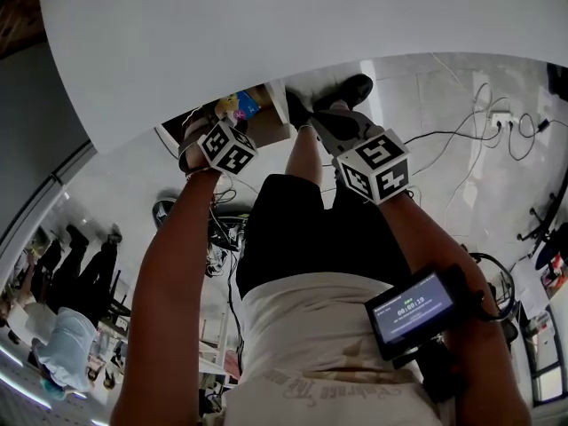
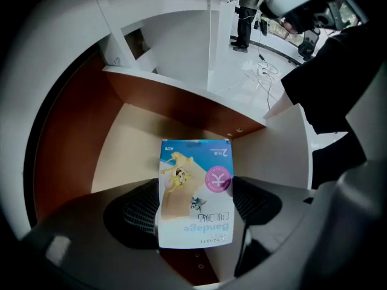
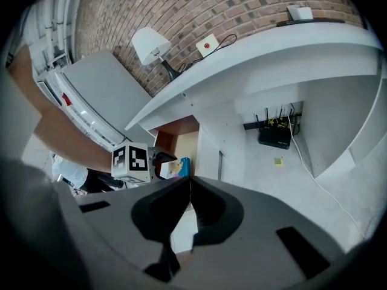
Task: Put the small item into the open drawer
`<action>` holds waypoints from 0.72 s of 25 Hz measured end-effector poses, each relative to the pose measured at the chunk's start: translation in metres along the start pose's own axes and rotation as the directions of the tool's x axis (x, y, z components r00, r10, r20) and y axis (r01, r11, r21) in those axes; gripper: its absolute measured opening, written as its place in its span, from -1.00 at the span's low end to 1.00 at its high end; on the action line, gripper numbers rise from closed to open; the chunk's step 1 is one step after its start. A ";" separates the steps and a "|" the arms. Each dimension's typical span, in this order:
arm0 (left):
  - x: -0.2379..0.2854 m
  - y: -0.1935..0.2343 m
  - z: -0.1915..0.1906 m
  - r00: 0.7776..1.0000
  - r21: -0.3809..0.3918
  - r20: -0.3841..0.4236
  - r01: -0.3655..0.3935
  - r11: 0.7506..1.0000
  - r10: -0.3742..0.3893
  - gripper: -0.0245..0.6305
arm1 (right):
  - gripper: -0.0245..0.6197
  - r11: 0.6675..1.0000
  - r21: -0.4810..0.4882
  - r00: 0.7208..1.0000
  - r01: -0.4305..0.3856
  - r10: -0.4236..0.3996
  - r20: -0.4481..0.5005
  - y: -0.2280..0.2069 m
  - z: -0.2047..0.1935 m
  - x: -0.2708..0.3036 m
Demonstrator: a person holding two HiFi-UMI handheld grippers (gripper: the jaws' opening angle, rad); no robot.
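Observation:
The small item is a blue and white bandage box point(image 2: 195, 192) with a cartoon print. My left gripper point(image 2: 196, 207) is shut on its lower half and holds it above the open drawer point(image 2: 130, 144), which has a beige floor and brown walls. In the head view the box point(image 1: 241, 105) pokes out under the white desk edge, beyond the left gripper point(image 1: 220, 118). My right gripper point(image 3: 190, 179) is shut with nothing in it, to the right of the drawer point(image 3: 181, 139). It looks at the left gripper's marker cube point(image 3: 132, 160) and the box point(image 3: 179, 167).
A curved white desk point(image 1: 293, 25) overhangs the drawer. Cables and a power strip point(image 1: 499, 118) lie on the floor to the right. A black router point(image 3: 275, 135) sits under the desk, and a lamp point(image 3: 151, 44) stands on top. People point(image 1: 67, 327) are at the far left.

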State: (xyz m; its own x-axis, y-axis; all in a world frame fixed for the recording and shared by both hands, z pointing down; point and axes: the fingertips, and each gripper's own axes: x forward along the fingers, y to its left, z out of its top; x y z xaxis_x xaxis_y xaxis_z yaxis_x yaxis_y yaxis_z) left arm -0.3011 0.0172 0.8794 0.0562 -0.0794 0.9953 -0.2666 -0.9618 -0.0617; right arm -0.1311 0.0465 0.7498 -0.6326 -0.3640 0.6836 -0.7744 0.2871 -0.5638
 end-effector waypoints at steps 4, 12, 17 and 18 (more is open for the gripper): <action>0.012 0.001 0.004 1.000 -0.012 -0.021 0.016 1.000 -0.016 0.23 | -0.90 1.000 0.022 1.000 0.000 -0.001 0.007 -0.008 0.000 0.002; 0.042 0.011 0.002 0.998 -0.035 -0.068 -0.009 0.999 0.006 0.23 | -0.90 0.999 0.039 1.000 0.006 -0.006 -0.008 -0.017 -0.012 0.001; 0.051 0.013 0.001 0.998 -0.023 -0.060 -0.033 0.999 0.031 0.23 | -0.90 0.999 0.042 1.000 0.014 -0.013 -0.028 -0.017 -0.028 0.000; 0.052 0.014 0.001 0.997 -0.017 -0.059 -0.043 0.999 0.042 0.23 | -0.90 0.999 0.042 0.999 0.016 -0.015 -0.032 -0.017 -0.030 0.000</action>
State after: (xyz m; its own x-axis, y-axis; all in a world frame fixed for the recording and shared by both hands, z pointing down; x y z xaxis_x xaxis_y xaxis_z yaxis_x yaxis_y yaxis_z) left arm -0.3012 -0.0005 0.9306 -0.0120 -0.1043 0.9945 -0.2855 -0.9528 -0.1034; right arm -0.1179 0.0677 0.7733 -0.6212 -0.3397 0.7061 -0.7833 0.2435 -0.5720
